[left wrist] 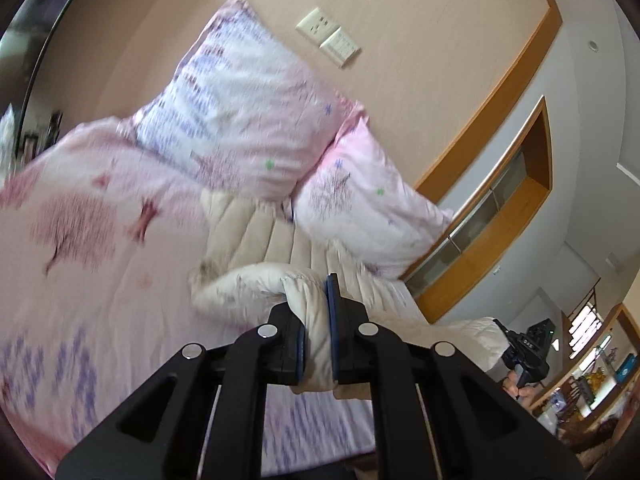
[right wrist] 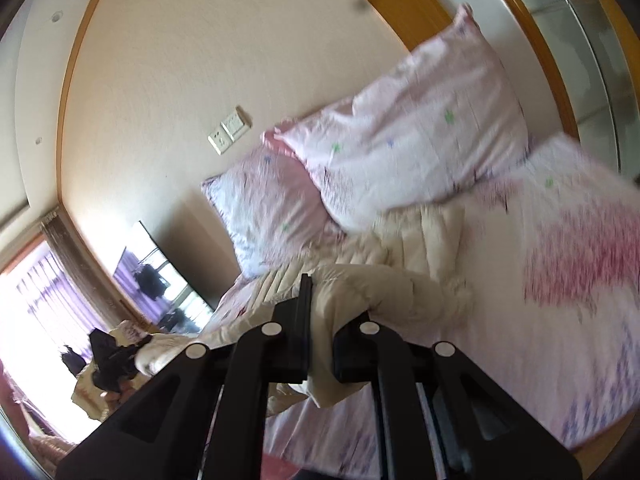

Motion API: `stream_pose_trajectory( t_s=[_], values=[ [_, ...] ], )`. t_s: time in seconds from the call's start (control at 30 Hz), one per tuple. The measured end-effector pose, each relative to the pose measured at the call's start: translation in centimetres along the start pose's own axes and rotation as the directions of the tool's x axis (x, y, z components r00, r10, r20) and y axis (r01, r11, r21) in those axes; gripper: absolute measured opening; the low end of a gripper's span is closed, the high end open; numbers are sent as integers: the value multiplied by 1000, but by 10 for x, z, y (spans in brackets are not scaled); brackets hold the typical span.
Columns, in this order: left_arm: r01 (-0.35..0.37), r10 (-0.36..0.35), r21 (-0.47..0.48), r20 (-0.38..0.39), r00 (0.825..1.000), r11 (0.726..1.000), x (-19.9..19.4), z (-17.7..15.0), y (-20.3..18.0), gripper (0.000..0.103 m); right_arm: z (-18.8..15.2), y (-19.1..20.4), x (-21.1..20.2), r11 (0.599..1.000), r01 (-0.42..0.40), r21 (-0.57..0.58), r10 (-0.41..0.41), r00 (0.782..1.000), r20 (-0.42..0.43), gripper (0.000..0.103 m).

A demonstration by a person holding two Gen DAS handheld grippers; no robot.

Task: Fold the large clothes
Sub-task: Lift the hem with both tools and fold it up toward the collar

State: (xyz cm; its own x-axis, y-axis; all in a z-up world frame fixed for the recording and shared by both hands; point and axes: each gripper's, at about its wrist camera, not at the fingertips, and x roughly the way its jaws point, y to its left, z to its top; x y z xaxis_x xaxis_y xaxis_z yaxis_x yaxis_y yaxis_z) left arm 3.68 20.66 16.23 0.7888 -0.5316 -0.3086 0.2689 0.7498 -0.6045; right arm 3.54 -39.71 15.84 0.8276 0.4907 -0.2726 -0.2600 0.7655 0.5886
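Left wrist view: pink printed bedspread point(left wrist: 92, 240) fills most of the frame, spreading left of & under the fingers. Beyond the fingertips two pink pillows lean on the beige wall point(left wrist: 400, 8): big one point(left wrist: 248, 120) up-left, smaller one point(left wrist: 368, 208) up-right, touching each other. Cream quilted jacket point(left wrist: 260, 240) lies on the spread just ahead of the fingers, its far end reaching to the pillows; a thick fold of it runs back between the pads. Left gripper point(left wrist: 316, 336) is clamped on that fold, blue-edged pads pressing both sides, cloth bulging out fwd & below. To the right of the fingers, lower down, the right gripper point(left wrist: 524, 348) shows small & dark w/ more cream cloth beside it. Wall socket plate point(left wrist: 328, 36) sits above the big pillow.

Right wrist view: same jacket point(right wrist: 416, 240) ahead of the fingers, bunched. Right gripper point(right wrist: 320, 332) is closed on a wad of it; fabric fills the gap & hangs under the pads. Pillows beyond, bedspread to the right. Frames blurry.
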Motion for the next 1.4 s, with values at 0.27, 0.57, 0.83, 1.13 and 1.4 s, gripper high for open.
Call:
stream_pose_trajectory(
  t_s=[0.27,0.57,0.83,1.13,1.4],
  values=[
    [-34,34,-3,52,998,999,62,54,3,8,53,-5,59,998,56,-16,-54,993,102,9],
    [-78,79,-27,41,996,997,146,105,22,8,91,-42,154,988,142,68,-147,986,73,9],
    [-161,154,-165,-53,987,973,230,104,74,8,87,-98,246,926,300,227,-280,953,-117,9],
    [-237,208,-278,-131,969,931,275,101,111,31,80,-138,304,861,368,352,-290,922,-256,51],
    [-243,229,-253,-84,970,936,248,109,113,74,95,-140,260,895,365,258,-339,930,-140,64]
  ],
)
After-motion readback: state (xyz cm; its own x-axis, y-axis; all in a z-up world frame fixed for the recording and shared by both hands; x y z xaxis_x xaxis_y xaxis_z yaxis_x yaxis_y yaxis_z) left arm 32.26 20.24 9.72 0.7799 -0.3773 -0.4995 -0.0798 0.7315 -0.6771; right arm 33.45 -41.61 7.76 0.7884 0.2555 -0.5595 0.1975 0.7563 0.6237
